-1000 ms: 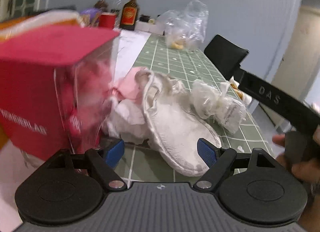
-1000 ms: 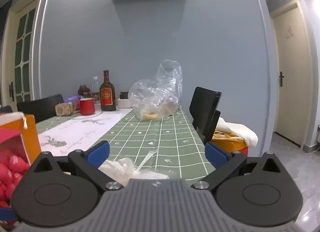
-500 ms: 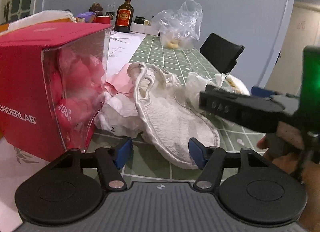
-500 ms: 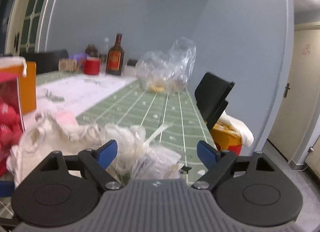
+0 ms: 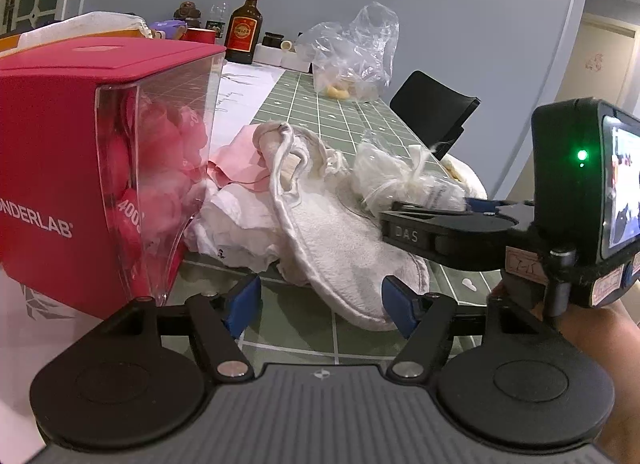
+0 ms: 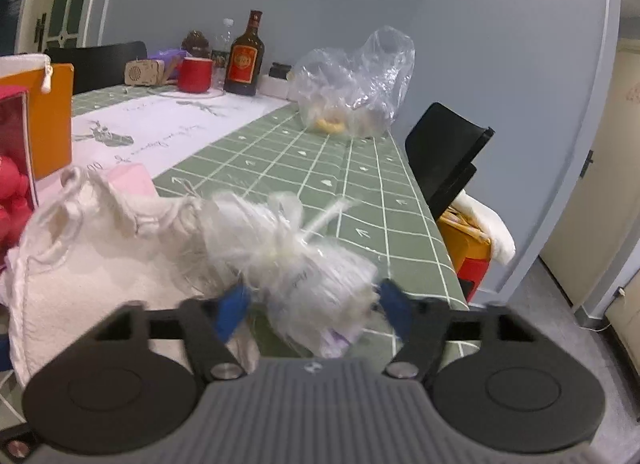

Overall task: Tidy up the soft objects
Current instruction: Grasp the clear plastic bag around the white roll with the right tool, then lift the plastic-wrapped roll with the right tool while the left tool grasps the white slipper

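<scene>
In the left wrist view, the left gripper point(image 5: 320, 300) is seen held well open over the green checked surface point(image 5: 320, 103), with nothing gripped — only the near end of the white cloth slipper point(image 5: 344, 240) lies between and just ahead of its blue fingertips. A red box point(image 5: 52, 167) with a clear side stands just to the left of this gripper, and crumpled white and pink cloths point(image 5: 236, 199) lie ahead-left, against the slipper. The right gripper point(image 5: 468, 207) is seen reaching in from the right, its fingers set about the clear-wrapped white bundle point(image 5: 400, 179), which rests ahead-right on the slipper.

In the right wrist view, the bundle point(image 6: 308, 276) is found directly between the right gripper's point(image 6: 312, 304) blue fingertips — the jaws have just been closing around it, and whether the pads already press on it cannot be told through the blur. The slipper point(image 6: 92, 260) lies to the left of this gripper, touching the bundle.
</scene>
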A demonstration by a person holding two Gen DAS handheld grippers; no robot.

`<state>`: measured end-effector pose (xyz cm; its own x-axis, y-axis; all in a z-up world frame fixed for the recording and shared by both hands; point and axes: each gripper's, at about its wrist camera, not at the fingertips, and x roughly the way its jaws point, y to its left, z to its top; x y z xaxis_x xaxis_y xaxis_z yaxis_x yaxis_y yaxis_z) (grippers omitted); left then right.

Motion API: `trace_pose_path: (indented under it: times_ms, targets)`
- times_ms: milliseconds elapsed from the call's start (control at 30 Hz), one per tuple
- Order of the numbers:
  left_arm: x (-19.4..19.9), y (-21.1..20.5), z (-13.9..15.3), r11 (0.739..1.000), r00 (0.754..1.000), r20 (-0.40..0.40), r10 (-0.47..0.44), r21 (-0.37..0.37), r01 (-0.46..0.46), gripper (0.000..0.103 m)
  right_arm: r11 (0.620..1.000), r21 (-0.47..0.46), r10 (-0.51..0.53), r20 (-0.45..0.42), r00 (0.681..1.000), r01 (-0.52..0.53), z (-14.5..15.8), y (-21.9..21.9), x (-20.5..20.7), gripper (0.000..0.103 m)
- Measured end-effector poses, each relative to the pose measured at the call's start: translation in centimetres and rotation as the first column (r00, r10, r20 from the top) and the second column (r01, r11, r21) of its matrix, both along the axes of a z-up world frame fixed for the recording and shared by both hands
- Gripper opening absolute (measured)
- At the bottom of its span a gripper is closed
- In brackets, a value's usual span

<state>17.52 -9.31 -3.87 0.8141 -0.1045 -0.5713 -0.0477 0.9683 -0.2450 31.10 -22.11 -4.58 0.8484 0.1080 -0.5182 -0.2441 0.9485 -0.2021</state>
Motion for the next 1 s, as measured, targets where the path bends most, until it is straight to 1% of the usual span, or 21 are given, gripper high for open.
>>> trace_pose_path:
  times_ms: [100, 233, 300, 367, 400, 467, 500, 533, 600, 667, 733, 833, 933, 1000]
  targets:
    - [-0.2, 0.2, 0.0, 1.000, 1.000, 0.004, 0.002, -0.018, -0.002, 0.081, 0.999, 0.021, 0.036, -0.002, 0.999, -0.036, 0.0, -0.2, -0.3, 0.049]
    - [-0.3, 0.1, 0.0, 1.000, 1.000, 0.004, 0.005, -0.016, -0.005, 0.081, 0.999, 0.026, 0.028, 0.005, 1.000, -0.028, 0.2, -0.6, -1.1, 0.046]
    - [-0.2, 0.1, 0.0, 1.000, 1.000, 0.004, 0.005, -0.014, -0.005, 0.081, 1.000, 0.025, 0.010, 0.004, 1.000, -0.010, 0.6, -0.7, -1.7, 0.046]
    - [-0.1, 0.1, 0.0, 1.000, 1.000, 0.004, 0.001, -0.018, -0.001, 0.083, 0.999, 0.040, -0.014, 0.000, 1.000, 0.014, 1.3, -1.1, -2.6, 0.046]
    - [0.0, 0.1, 0.0, 1.000, 1.000, 0.006, -0.007, -0.026, 0.007, 0.086, 0.998, 0.051, -0.027, -0.010, 1.000, 0.028, 1.7, -1.3, -3.0, 0.046]
    - [-0.1, 0.2, 0.0, 0.999, 1.000, 0.008, -0.014, -0.034, 0.015, 0.087, 0.995, 0.062, -0.071, -0.055, 0.996, 0.074, 2.4, -1.7, -3.8, 0.046]
    - [-0.1, 0.2, 0.0, 0.999, 1.000, 0.008, -0.015, -0.032, 0.015, 0.087, 0.995, 0.046, -0.087, -0.073, 0.994, 0.090, 2.6, -1.7, -4.2, 0.046]
    - [-0.1, 0.2, 0.0, 0.999, 1.000, 0.007, -0.016, -0.028, 0.017, 0.087, 0.995, 0.025, -0.095, -0.072, 0.993, 0.097, 2.5, -1.8, -4.6, 0.046]
    - [-0.1, -0.2, 0.1, 0.999, 0.999, -0.001, -0.043, 0.004, 0.043, 0.087, 0.992, 0.021, -0.121, -0.049, 0.991, 0.122, 2.1, -2.0, -5.4, 0.046]
    - [-0.2, -0.6, 0.1, 0.997, 0.997, -0.005, -0.077, 0.020, 0.077, 0.087, 0.989, 0.053, -0.137, -0.059, 0.989, 0.140, 1.5, -2.6, -5.6, 0.046]
    - [-0.2, -0.8, 0.1, 0.995, 0.995, -0.003, -0.102, 0.010, 0.102, 0.087, 0.986, 0.071, -0.144, -0.064, 0.988, 0.148, 1.4, -3.1, -5.7, 0.046]
    - [0.0, -1.0, 0.0, 0.995, 0.995, -0.001, -0.102, -0.002, 0.102, 0.087, 0.979, 0.114, -0.163, -0.065, 0.984, 0.170, 1.5, -3.9, -5.9, 0.046]
    - [0.1, -1.5, -0.1, 0.994, 0.994, 0.001, -0.110, -0.013, 0.110, 0.087, 0.972, 0.130, -0.190, -0.075, 0.979, 0.198, 1.2, -4.5, -5.9, 0.046]
    - [-0.1, -1.7, -0.2, 0.993, 0.994, 0.004, -0.114, -0.025, 0.114, 0.089, 0.969, 0.153, -0.186, -0.080, 0.979, 0.196, 1.2, -4.9, -5.9, 0.046]
